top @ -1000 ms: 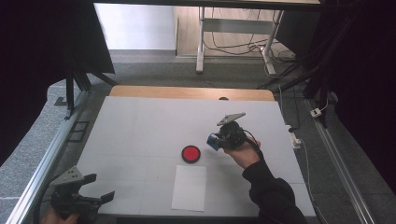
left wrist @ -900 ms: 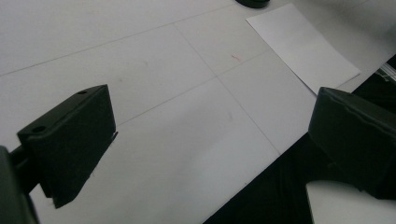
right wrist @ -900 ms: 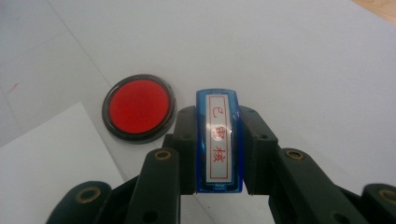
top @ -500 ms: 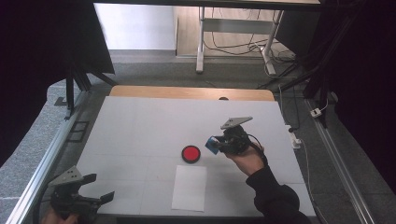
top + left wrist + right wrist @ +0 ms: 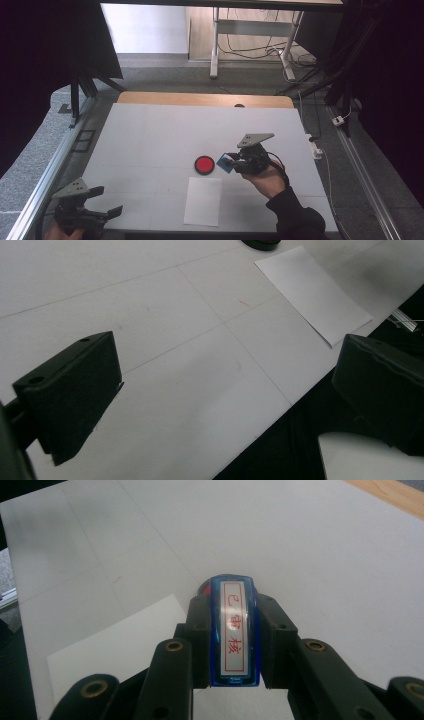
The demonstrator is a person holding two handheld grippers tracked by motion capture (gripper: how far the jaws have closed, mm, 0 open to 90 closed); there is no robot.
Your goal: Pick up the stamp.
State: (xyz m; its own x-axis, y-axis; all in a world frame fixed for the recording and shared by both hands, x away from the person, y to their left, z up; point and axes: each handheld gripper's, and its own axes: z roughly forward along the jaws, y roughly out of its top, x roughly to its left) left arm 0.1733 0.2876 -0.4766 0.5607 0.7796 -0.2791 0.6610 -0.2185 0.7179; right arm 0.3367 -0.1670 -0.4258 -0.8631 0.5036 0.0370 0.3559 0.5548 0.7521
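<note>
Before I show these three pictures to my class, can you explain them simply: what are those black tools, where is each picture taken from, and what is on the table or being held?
A person sits at a white table holding a hand-operated two-jaw gripper in each hand; there is no robot arm. One picture looks down from above. The other two come from small cameras riding on each gripper, looking along its black jaws. The right gripper is shut on a blue stamp with a label of red characters. The left gripper sits at the near left corner, open and holding nothing. On the table lie a round red ink pad and a white sheet of paper.
</note>
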